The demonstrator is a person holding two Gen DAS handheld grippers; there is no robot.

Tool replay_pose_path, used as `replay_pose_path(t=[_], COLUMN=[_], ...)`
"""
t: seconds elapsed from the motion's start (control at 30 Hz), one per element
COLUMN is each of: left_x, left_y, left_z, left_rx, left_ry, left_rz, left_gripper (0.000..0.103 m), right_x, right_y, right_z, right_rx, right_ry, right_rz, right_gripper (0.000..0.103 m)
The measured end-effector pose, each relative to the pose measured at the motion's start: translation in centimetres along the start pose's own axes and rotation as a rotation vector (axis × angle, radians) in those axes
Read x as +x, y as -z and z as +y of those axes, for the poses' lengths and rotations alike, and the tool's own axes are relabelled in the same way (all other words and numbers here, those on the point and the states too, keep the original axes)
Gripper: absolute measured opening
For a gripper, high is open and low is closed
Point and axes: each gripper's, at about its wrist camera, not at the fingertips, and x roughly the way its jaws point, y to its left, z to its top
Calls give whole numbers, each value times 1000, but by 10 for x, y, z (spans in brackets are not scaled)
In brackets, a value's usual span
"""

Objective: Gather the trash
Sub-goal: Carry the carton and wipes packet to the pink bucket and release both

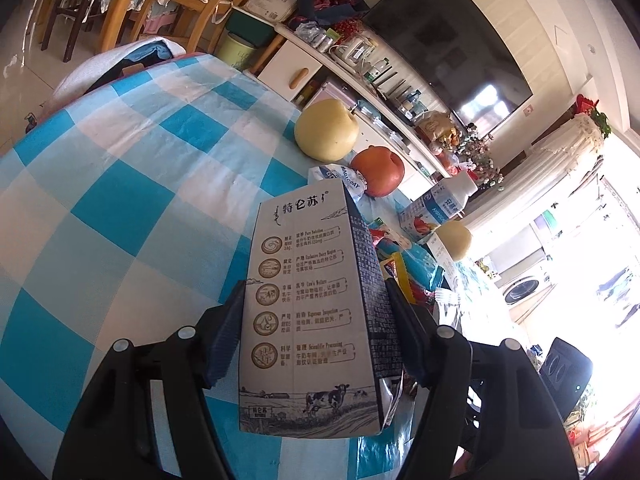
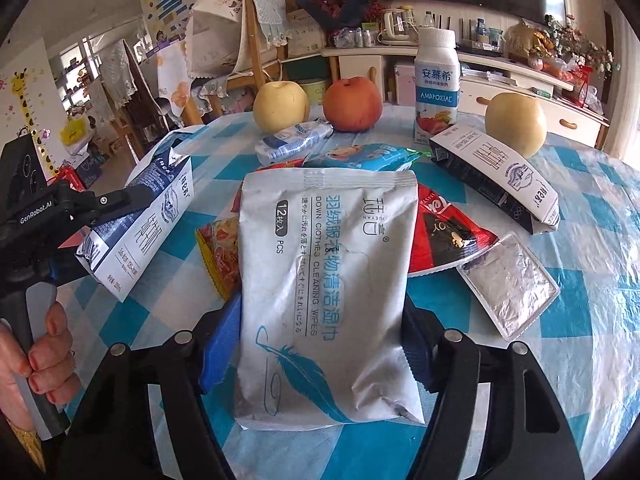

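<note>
Our left gripper [image 1: 316,312] clamps a milk carton [image 1: 308,312] above the blue-checked tablecloth [image 1: 120,200]; our right gripper [image 2: 320,332] pinches a wet-wipes pack [image 2: 324,280] between its pads. Only the right view shows the hand [image 2: 36,360] bearing the left tool, a second carton [image 2: 496,176], foil tray [image 2: 508,284] and red wrapper [image 2: 440,236]. Only the left view shows the television [image 1: 448,48].
</note>
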Motion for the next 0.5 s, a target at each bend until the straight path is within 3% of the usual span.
replay_pose_path(t=[0.5], left_x=[-41], left_y=[-12], left_z=[18], left_rx=[15], left_ry=[-16], left_rz=[-100], left_gripper=[68], right_x=[-25], right_y=[-3], right_z=[19], right_rx=[18], right_ry=[-26], right_rz=[-65], right_gripper=[70])
